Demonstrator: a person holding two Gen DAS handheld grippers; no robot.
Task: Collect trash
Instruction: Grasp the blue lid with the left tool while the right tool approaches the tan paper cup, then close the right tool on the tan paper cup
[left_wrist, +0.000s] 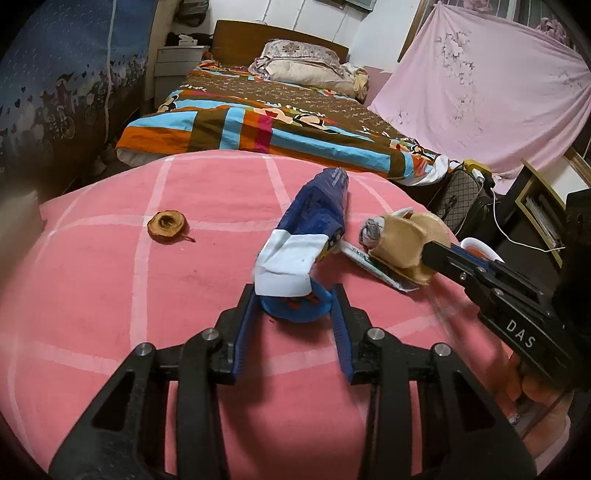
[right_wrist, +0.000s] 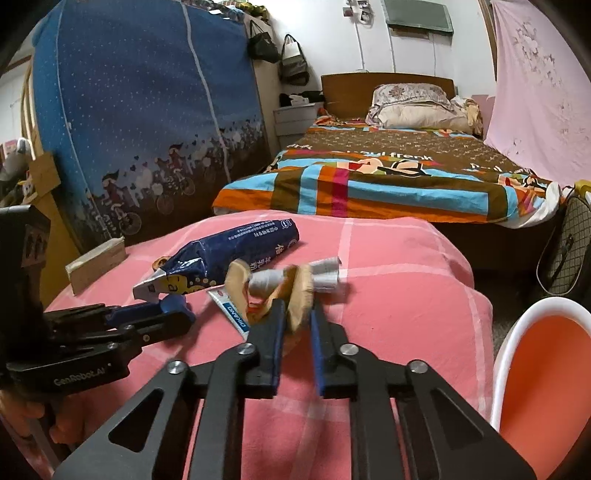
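A blue foil bag (left_wrist: 317, 206) with a white end lies on the pink checked cover (left_wrist: 110, 295). My left gripper (left_wrist: 293, 291) is shut on its near end; the right wrist view shows the same grip from the side (right_wrist: 173, 314). My right gripper (right_wrist: 299, 308) is shut on a tan curled peel scrap (right_wrist: 236, 280), also seen as the tan scrap (left_wrist: 402, 236). A crumpled grey-white paper (right_wrist: 325, 275) sits against that scrap. Under it lies a flat white sachet (right_wrist: 231, 314). A brown dried fruit slice (left_wrist: 167, 226) rests alone at the left.
An orange bin with a white rim (right_wrist: 546, 369) stands at the right below the cover's edge. A small cardboard box (right_wrist: 96, 264) sits at the cover's left edge. Behind are a bed with a striped quilt (left_wrist: 277, 118) and a checked handbag (left_wrist: 458, 195).
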